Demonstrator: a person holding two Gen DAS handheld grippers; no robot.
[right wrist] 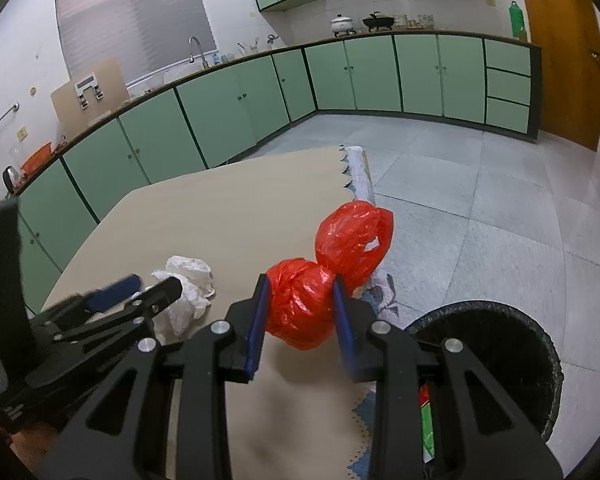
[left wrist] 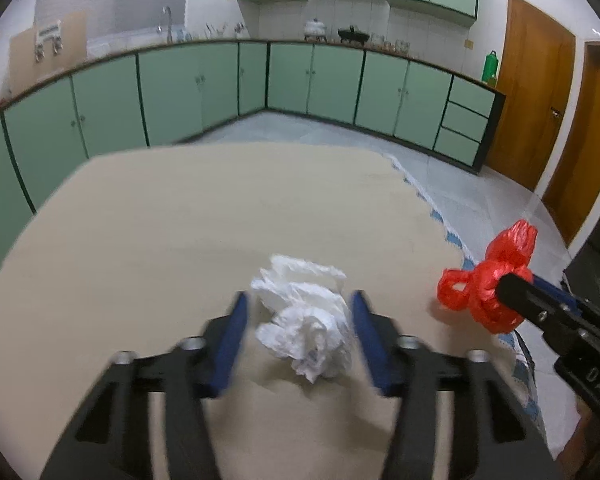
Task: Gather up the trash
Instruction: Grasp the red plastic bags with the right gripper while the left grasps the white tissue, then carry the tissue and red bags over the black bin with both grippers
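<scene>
Right gripper (right wrist: 300,312) fingers pinch red bag (right wrist: 300,308); left gripper (left wrist: 300,320) fingers flank white wad (left wrist: 304,328), contact unclear.

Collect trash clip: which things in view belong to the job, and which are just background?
Job:
- red plastic bag, clamped in right gripper
- crumpled white bag, between left gripper fingers
- black bin

Background:
- green bottle
- white pot
- black wok

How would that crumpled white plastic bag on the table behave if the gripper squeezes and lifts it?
The white bag looks thin and loosely crumpled, so it will probably squash flat between the left gripper pads rather than resist. It seems very light, likely lifting easily. Loose folds may dangle or slip.
</scene>
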